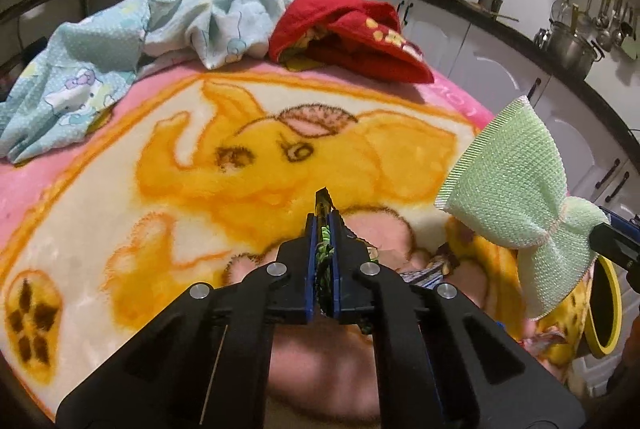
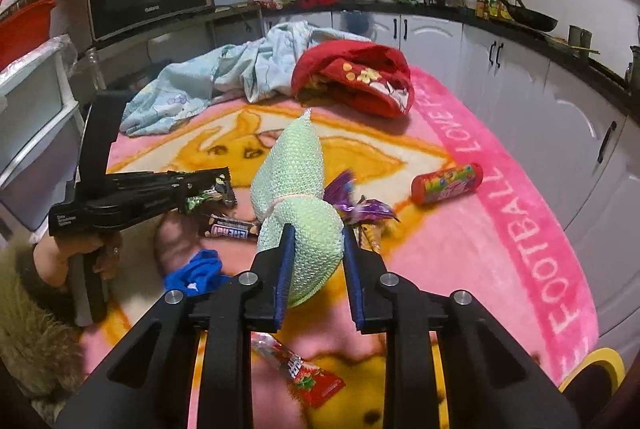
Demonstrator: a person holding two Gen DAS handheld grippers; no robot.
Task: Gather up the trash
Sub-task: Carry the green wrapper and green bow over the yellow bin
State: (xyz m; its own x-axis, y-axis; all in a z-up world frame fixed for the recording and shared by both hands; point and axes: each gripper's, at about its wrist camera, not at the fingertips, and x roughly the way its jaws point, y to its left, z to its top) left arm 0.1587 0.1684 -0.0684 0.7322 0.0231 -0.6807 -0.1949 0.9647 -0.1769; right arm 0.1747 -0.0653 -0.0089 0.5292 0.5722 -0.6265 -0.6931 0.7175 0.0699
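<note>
Blanket (image 2: 460, 229), yellow-rimmed bin (image 2: 596, 359) beside

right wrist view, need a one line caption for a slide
Right gripper shut on a green mesh scrubber above a pink blanket strewn with candy wrappers, left gripper pinching a dark wrapper.

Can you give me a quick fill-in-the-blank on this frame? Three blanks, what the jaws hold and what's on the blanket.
1. The right gripper is shut on a pale ____ scouring pad.
2. The left gripper is shut on a dark snack ____.
3. The candy tube lies on the ____ blanket.

Missing: green; wrapper; pink
</note>
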